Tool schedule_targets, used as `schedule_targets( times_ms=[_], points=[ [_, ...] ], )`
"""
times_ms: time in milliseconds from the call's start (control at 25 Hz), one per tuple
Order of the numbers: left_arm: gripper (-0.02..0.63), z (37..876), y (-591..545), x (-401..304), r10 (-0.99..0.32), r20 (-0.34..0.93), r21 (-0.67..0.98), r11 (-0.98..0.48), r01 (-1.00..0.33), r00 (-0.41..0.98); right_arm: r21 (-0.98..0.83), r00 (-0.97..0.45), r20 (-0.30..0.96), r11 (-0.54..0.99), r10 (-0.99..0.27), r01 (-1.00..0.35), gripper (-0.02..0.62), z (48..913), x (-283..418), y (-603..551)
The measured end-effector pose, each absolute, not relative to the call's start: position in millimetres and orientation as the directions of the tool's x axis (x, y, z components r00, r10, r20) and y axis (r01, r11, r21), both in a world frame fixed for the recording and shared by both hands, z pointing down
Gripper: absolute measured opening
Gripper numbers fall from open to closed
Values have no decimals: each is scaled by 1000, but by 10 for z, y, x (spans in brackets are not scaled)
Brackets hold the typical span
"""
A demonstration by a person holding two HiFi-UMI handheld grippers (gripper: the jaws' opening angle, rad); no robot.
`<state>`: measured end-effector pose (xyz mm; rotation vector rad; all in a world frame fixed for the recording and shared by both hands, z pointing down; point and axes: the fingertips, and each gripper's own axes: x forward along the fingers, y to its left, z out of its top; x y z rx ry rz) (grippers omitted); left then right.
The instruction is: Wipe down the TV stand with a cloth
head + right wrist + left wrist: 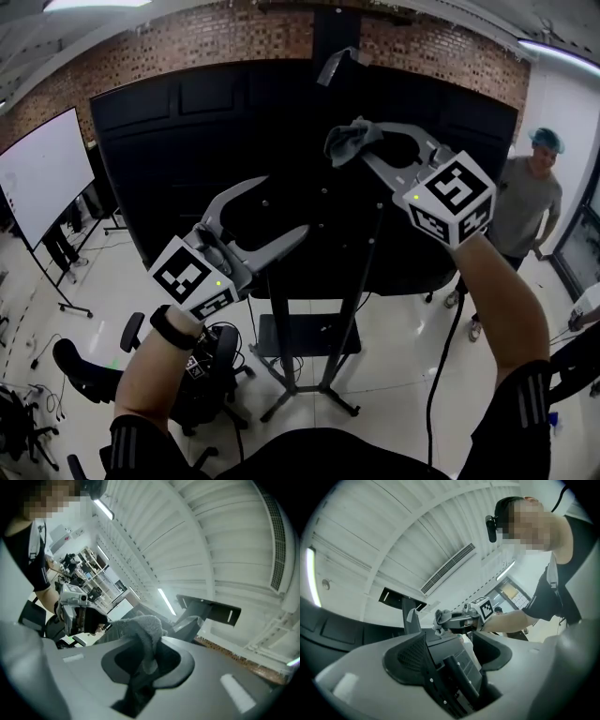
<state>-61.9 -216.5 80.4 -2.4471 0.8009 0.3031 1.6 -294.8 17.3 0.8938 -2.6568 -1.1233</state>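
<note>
Right claw (367,141) pinches the crumpled grey fleece cloth (343,142) up high, before the big black TV screen (234,122). Left claw (281,208) is spread and empty. My advice: lower the cloth to the black metal TV stand (323,370), then use flat, firm strokes.

Off to my left a whiteboard (42,173) stands on a dark frame on the pale, glossy floor (394,366). A red brick wall (187,42) curves along the top of my head view, with a light strip (562,52) above its right end. At my right a person in a grey T-shirt and a teal cap (527,202) stands on that floor. Low at my left sits a black office chair (80,373).

Overhead, the left gripper view shows a white ribbed ceiling with a long slotted vent (447,569) and a bright lamp (313,576) at the left edge. The right gripper view shows more ceiling (201,536), a lit tube (165,601), and distant open shelves (96,571) crowded with gear too small to identify.
</note>
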Motion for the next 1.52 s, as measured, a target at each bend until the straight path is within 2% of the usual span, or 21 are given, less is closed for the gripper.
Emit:
schedule_targets(
  times_ms=[280,760,1040,1520],
  points=[
    [334,216,-2374,-640,-479,-424,-437,-634,-637,768,767,-734,-133,400,-666,-502,58,-630,-104,-3407],
    [326,-219,-2542,-565,-486,-456,-451,-596,-664,746,835,-635,-190,217,-749,-506,58,-1472,-266,-3708],
    [325,-95,-2618,-559,-523,-431,-440,-589,-678,735,874,-600,-194,141,-776,-465,57,-1312,-347,-3759],
    [324,416,-2633,-525,-548,-397,-425,-601,-677,736,942,-586,-160,55,-795,-331,57,-504,-306,-3801]
  ],
)
